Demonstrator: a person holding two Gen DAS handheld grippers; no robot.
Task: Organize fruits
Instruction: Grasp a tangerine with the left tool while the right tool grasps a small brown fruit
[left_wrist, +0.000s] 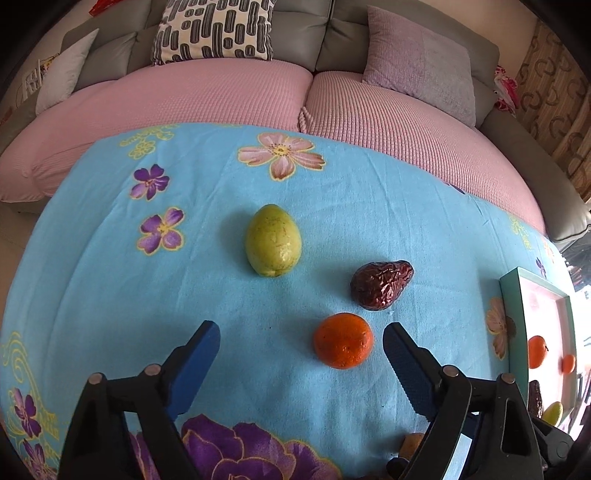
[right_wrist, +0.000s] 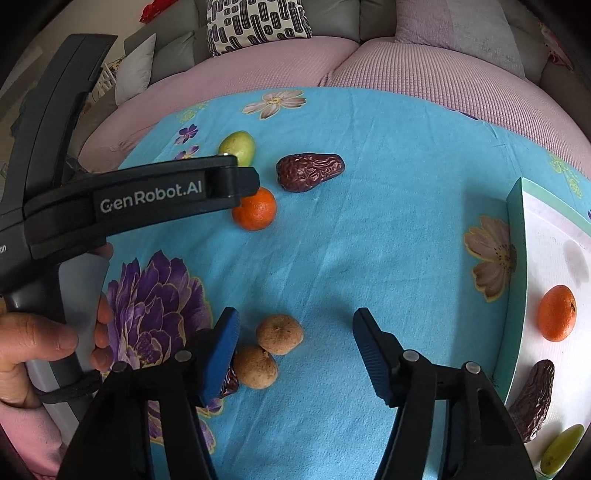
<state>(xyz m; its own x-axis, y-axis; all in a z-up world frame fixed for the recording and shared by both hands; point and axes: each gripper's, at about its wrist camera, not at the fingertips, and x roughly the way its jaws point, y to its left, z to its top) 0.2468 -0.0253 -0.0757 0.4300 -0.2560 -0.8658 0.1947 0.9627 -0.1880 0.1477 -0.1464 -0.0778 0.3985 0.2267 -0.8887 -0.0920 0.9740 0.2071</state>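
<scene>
The surface is a blue flowered cloth (right_wrist: 369, 184). Directly on it lie a green fruit (left_wrist: 273, 240) at the far left, a wrinkled dark red date (left_wrist: 382, 284) to its right, an orange (left_wrist: 343, 340) nearer, two brown fruits (right_wrist: 267, 349) touching each other nearest, and a tray (right_wrist: 517, 295) at the right edge.

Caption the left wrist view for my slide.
Open left gripper nears an orange on a floral cloth, beside a green fruit and date.
</scene>
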